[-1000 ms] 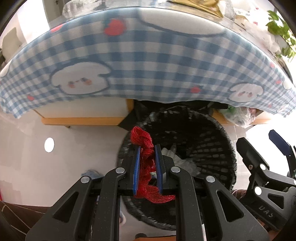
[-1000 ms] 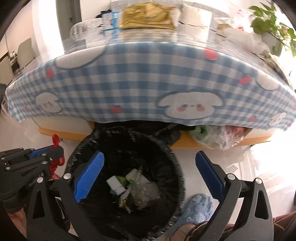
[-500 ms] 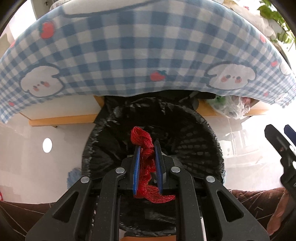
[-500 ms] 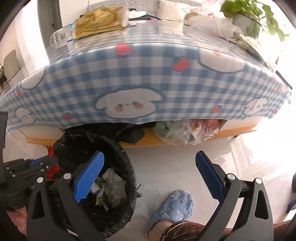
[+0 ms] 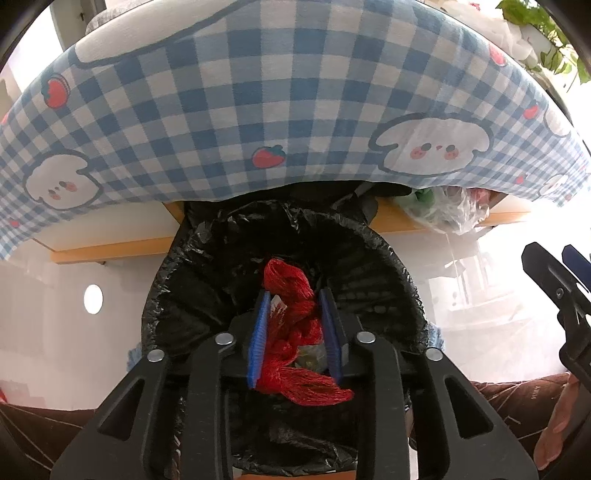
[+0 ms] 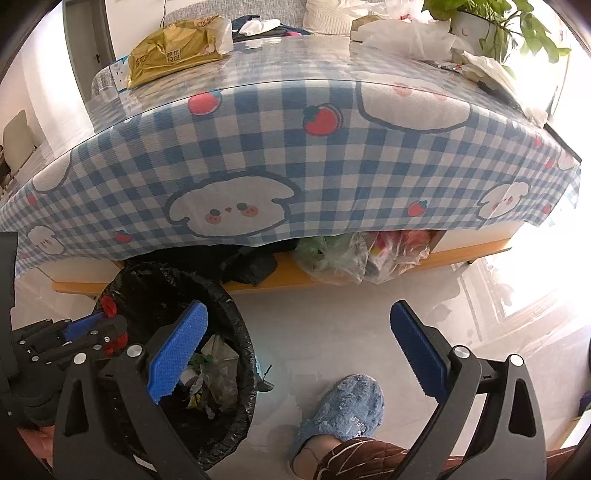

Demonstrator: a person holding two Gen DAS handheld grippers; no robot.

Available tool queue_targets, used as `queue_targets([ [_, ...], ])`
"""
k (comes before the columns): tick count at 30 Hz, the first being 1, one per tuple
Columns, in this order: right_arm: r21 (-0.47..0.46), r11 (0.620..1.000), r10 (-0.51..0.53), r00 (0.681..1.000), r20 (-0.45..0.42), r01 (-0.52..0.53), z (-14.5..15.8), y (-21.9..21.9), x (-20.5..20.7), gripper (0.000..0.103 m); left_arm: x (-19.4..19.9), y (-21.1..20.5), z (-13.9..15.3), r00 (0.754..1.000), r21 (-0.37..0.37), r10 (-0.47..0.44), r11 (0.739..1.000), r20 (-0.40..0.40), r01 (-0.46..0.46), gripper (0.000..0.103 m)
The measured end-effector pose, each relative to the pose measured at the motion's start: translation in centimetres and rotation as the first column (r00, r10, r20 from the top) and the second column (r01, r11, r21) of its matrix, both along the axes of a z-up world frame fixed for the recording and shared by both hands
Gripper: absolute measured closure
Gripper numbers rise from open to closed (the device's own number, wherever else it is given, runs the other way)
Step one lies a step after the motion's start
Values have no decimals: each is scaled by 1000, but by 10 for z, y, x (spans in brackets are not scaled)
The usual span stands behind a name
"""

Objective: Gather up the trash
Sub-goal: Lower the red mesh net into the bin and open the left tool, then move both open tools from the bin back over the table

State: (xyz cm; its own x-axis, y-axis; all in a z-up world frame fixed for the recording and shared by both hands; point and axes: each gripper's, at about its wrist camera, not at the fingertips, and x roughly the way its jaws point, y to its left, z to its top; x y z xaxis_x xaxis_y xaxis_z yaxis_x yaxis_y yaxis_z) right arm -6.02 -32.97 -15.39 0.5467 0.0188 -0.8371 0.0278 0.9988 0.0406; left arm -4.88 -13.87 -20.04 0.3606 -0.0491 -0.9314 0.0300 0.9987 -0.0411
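Observation:
A bunch of red mesh net [image 5: 291, 317] sits between the blue pads of my left gripper [image 5: 294, 294], right over the mouth of the black-lined trash bin [image 5: 388, 266]. The jaws are opening; the net still bridges both pads near the tips, with a gap lower down on the right. The right wrist view shows the same left gripper [image 6: 107, 321] with the red net [image 6: 108, 304] above the bin [image 6: 243, 332], which holds wrappers and plastic. My right gripper [image 6: 297, 310] hangs wide open and empty over the floor right of the bin; it also shows at the right edge [image 5: 552, 254].
A table with a blue checked cloth [image 6: 295, 155] overhangs behind the bin, bearing a yellow packet [image 6: 173, 51], tissues and a plant [image 6: 491, 22]. Clear plastic bags [image 6: 351, 258] lie on the shelf below. A person's foot in a blue slipper [image 6: 340, 410] rests on the pale floor.
The left gripper moved from the bin's left rim to over its mouth, and its pads have spread apart around the red net. The right gripper swung right, off the bin to the floor.

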Motion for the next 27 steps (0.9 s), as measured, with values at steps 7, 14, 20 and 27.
queue_targets([
  [7, 7, 1000, -7, 1000, -1, 7, 1, 2, 1, 8, -1, 4, 2, 1000, 2, 2, 1000, 6, -2, 52],
  [14, 14, 1000, -11, 1000, 5, 11, 5, 8, 4, 8, -3, 16, 5, 1000, 7, 11, 1000, 14, -11, 34],
  [20, 15, 1000, 6, 1000, 20, -6, 12, 18, 6, 8, -5, 25, 16, 999, -3, 17, 1000, 30, -17, 23],
  [27, 12, 998, 53, 995, 80, -54, 40, 36, 10, 8, -7, 45, 50, 994, -15, 54, 999, 99, -53, 9],
])
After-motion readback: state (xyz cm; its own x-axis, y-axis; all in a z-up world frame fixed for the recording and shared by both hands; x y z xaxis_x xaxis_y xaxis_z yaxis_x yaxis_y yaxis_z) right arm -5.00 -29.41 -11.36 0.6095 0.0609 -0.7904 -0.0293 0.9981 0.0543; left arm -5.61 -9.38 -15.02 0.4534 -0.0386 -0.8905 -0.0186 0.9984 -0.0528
